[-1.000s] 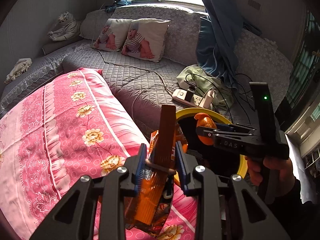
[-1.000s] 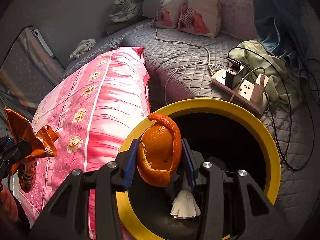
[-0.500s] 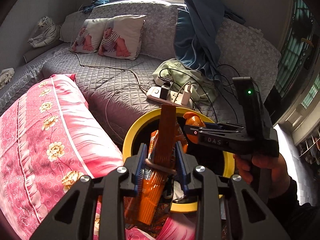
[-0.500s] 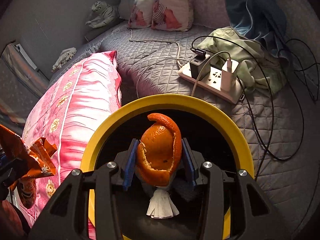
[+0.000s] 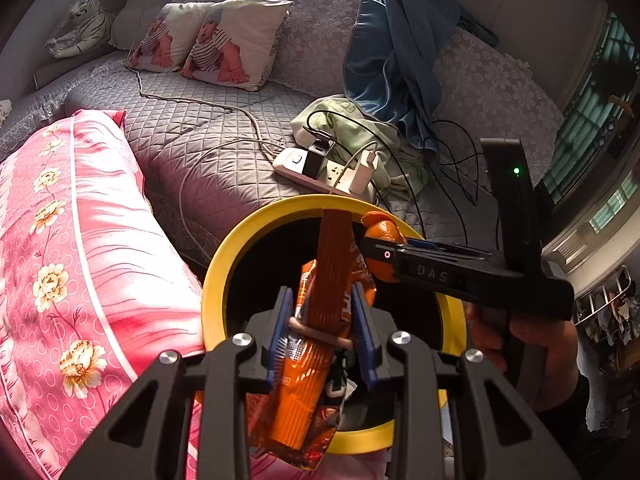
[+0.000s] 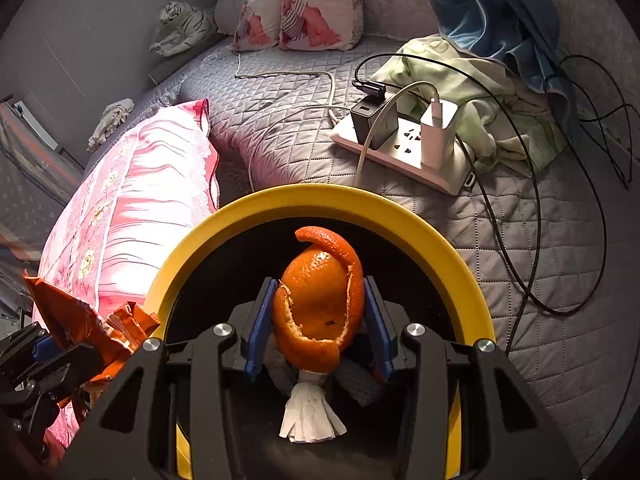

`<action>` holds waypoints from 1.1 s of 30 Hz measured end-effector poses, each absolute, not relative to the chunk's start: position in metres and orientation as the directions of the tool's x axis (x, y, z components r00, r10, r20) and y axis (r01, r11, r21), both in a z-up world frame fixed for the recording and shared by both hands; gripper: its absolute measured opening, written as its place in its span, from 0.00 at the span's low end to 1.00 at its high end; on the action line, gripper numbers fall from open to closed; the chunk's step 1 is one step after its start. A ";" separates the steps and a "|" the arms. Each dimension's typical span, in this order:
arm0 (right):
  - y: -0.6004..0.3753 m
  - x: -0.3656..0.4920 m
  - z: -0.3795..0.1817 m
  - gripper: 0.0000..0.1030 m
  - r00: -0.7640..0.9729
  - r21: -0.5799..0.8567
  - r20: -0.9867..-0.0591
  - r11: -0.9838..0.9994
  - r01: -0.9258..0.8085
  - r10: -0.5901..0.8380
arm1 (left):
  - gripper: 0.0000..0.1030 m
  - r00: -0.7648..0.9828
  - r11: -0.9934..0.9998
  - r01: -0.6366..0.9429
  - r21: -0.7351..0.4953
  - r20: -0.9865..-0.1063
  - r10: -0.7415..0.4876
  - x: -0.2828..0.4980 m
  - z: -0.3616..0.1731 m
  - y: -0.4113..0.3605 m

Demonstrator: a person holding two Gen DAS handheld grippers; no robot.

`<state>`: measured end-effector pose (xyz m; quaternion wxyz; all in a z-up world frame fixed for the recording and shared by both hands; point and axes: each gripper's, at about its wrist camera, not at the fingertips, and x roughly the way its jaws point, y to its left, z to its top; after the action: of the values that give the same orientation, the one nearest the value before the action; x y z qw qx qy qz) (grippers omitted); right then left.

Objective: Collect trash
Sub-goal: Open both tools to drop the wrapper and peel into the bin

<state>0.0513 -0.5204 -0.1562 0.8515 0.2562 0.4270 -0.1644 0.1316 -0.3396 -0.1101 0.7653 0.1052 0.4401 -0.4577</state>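
My left gripper (image 5: 324,328) is shut on an orange snack wrapper (image 5: 316,344) and holds it over the near edge of a yellow-rimmed black bin (image 5: 216,280). My right gripper (image 6: 318,320) is shut on an orange peel (image 6: 320,300) above the bin's opening (image 6: 320,196). A white crumpled tissue (image 6: 310,416) lies inside the bin below the peel. The right gripper with the peel (image 5: 380,236) also shows in the left wrist view, over the bin's far side. The wrapper (image 6: 80,320) shows at the left of the right wrist view.
A pink floral pillow (image 5: 72,248) lies left of the bin. A white power strip (image 6: 400,140) with chargers and cables sits on the grey quilted sofa (image 6: 280,128) behind the bin. Green cloth (image 6: 480,92) and blue fabric (image 5: 392,48) lie further back.
Both grippers have moved forward over the bin. The wrapper now hangs above the bin's near rim, and the peel is farther over the opening. Both grips are unchanged.
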 end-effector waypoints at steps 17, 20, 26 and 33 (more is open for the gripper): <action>-0.523 0.050 -0.134 0.47 0.574 0.263 -0.810 0.799 0.541 -0.122 | 0.62 0.265 0.648 0.682 -0.339 -0.711 -0.651 0.166 -0.094 -0.281; -0.516 0.054 -0.129 0.47 0.574 0.249 -0.808 0.808 0.534 -0.130 | 0.62 0.308 0.678 0.652 -0.338 -0.699 -0.645 0.176 -0.088 -0.254; -0.487 0.071 -0.122 0.48 0.573 0.214 -0.809 0.841 0.497 -0.133 | 0.62 0.409 0.756 0.564 -0.331 -0.683 -0.605 0.196 -0.080 -0.187; -0.424 0.099 -0.113 0.50 0.602 0.199 -0.793 0.898 0.393 -0.088 | 0.68 0.543 0.848 0.440 -0.296 -0.664 -0.514 0.205 -0.073 -0.095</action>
<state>0.0990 -0.4235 -0.1125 0.8768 0.1800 0.4242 -0.1371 0.2049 -0.0954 -0.0728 0.8771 -0.0468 0.3932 -0.2720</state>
